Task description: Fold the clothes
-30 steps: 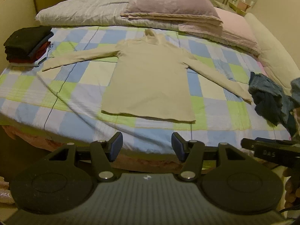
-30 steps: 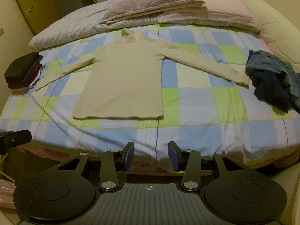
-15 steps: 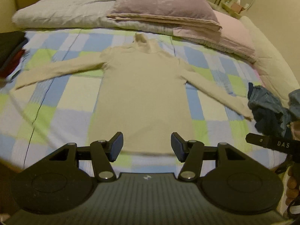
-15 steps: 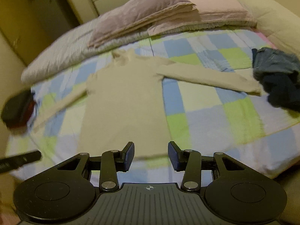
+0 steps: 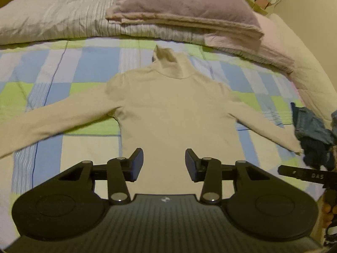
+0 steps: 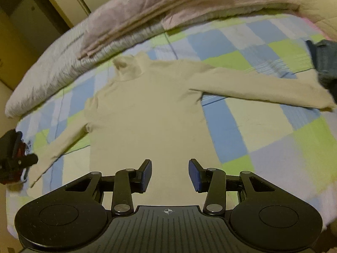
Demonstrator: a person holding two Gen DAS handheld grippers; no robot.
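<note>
Cream turtleneck [image 5: 174, 109] lies flat mid-bed, sleeves out, collar toward the pillows [image 5: 181, 6] | left gripper [image 5: 164, 164] and right gripper [image 6: 170, 176] spread, empty, above its hem | we judge: pinch hem corners next.

Home bedroom: bed [image 5: 88, 67], pillows [image 5: 181, 4].

Both wrist views low over bed [image 5: 88, 63], sharing turtleneck [image 5: 172, 109].
</note>
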